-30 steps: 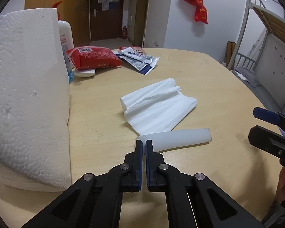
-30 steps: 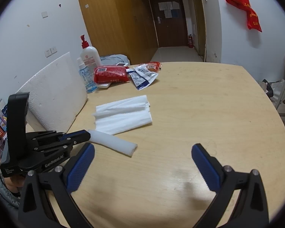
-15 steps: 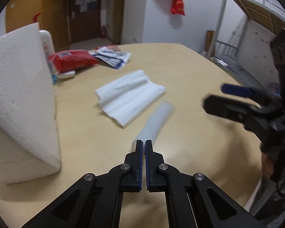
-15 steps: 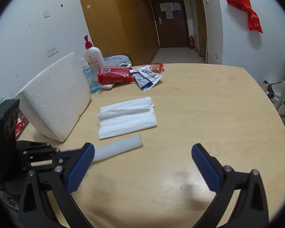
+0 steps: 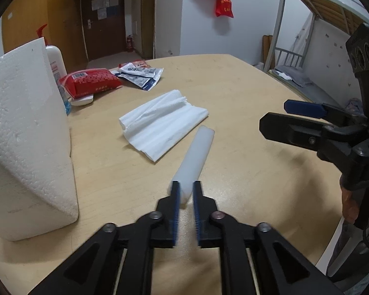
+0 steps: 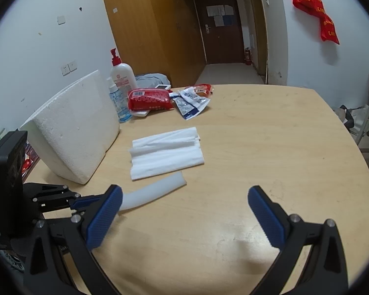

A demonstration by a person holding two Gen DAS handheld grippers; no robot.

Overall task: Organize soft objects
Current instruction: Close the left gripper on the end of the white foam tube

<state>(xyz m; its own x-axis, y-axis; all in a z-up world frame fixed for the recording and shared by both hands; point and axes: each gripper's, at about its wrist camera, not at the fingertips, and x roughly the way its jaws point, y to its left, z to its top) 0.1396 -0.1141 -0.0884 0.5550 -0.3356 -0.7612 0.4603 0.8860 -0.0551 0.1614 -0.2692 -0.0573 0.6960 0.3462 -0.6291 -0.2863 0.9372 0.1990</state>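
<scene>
White foam strip [image 5: 196, 157] between just-opening left gripper [image 5: 185, 191] jaws.

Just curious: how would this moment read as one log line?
left hand-held gripper: just opening, foam strip end between jaws | right hand-held gripper: open, empty

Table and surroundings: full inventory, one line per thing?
foam tube: 1, translucent white, table centre, near end between the left tool's pads
folded tissue: 1, white, beside the tube
styrofoam block: 1, white, table's left edge
red packet: 1, behind the block
foil sachets: several, white-blue, beside the red packet
pump bottle: 1, white, red pump, far left
small bottle: 1, clear blue, beside it
table: 1, light wood
red bags: on the wall
left tool: black, blue pads, jaws just opening
right tool: wide open, empty
</scene>
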